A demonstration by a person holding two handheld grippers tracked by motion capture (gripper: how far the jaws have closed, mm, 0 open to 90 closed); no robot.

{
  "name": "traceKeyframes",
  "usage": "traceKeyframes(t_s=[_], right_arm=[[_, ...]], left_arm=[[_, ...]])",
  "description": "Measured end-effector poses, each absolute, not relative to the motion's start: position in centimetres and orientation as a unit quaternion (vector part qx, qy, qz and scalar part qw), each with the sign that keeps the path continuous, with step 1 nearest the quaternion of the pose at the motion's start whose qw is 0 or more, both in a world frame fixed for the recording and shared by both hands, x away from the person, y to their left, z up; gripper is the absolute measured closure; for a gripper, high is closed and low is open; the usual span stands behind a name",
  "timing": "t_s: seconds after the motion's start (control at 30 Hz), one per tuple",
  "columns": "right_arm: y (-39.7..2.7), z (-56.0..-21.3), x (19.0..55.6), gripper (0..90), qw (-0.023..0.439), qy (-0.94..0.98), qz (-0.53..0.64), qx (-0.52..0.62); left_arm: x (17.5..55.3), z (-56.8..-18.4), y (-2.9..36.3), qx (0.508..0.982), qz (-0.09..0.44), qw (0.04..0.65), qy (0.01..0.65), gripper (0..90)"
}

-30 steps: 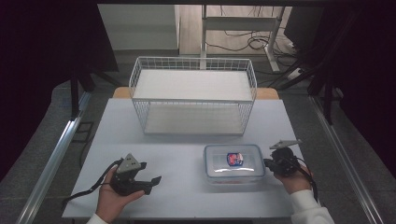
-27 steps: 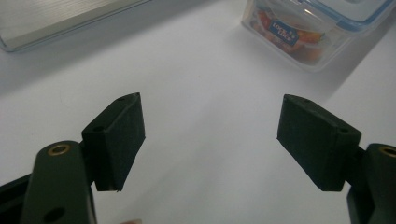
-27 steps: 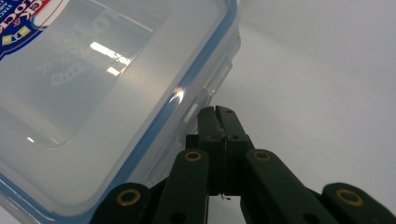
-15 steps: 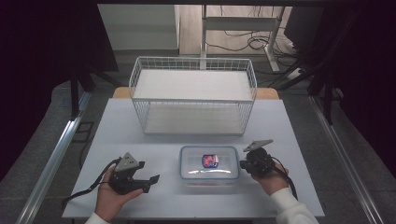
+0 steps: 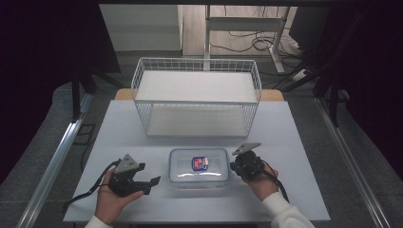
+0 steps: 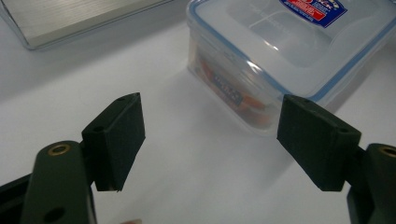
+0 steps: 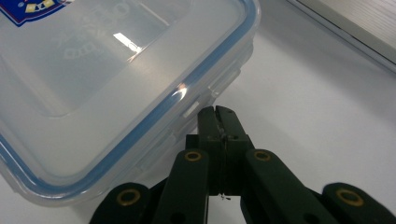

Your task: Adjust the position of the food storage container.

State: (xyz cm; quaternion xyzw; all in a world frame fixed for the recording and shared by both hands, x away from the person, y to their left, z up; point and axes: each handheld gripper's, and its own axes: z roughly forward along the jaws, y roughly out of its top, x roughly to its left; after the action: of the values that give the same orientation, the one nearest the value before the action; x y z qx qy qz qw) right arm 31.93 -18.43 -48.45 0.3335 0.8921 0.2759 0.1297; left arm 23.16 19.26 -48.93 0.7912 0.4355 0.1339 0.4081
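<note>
Centrally, near the front edge of the white table (image 5: 294, 142), sits a clear rectangular plastic food container with a blue-rimmed snap lid and a red-and-blue label (image 5: 199, 165), lid on, long axis running 3-to-9 across the table, some orange-red packaged contents dimly visible through its wall in the left gripper view. Right gripper (image 5: 236, 165) lies at the container's 3 o'clock end, jaws closed flat together with nothing between them, tips pressed against or just touching the side wall below the lid rim; in the right gripper view the closed tips (image 7: 218, 116) meet the box beside what looks like a latch tab, though contact versus a hair's gap cannot be settled. Left gripper (image 5: 152, 183) rests at the container's 8 o'clock, near but apart from it, jaws spread wide and empty; its own view shows the box's corner (image 6: 261, 116) ahead at 1 o'clock, beyond the open jaws. White wire basket (image 5: 197, 97) stands well apart at the container's 12 o'clock, empty. Judgement: right gripper is the nearer and already on the short end, so any push would travel along the long axis toward 9 o'clock, where the open left gripper waits slightly off-line, toward 6 o'clock.
</note>
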Motion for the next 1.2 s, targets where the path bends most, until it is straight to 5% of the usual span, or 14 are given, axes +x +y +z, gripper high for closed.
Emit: traceKeyframes(t_s=[0.47, 0.77, 0.83, 0.97, 1.2], right_arm=[[-17.6, -48.5, 31.6, 89.0, 0.133, 0.895, 0.286, 0.316], [-21.9, -46.4, 30.6, 88.6, 0.134, 0.843, 0.376, 0.36], [-22.8, -46.3, 30.4, 80.8, 0.121, 0.828, 0.404, 0.369], [-23.3, -46.5, 30.1, 44.8, 0.113, 0.809, 0.429, 0.385], [-22.7, -46.5, 29.5, 28.1, 0.107, 0.809, 0.437, 0.378]], left_arm=[[23.2, -48.9, 19.4, 0.791, 0.134, 0.407, 0.436, 23.5], [23.3, -49.0, 19.5, 0.791, 0.134, 0.406, 0.437, 23.5], [23.3, -49.0, 19.5, 0.791, 0.134, 0.407, 0.437, 23.5], [23.4, -49.0, 19.5, 0.79, 0.134, 0.408, 0.438, 23.5], [23.9, -49.1, 19.4, 0.789, 0.13, 0.409, 0.439, 23.5]])
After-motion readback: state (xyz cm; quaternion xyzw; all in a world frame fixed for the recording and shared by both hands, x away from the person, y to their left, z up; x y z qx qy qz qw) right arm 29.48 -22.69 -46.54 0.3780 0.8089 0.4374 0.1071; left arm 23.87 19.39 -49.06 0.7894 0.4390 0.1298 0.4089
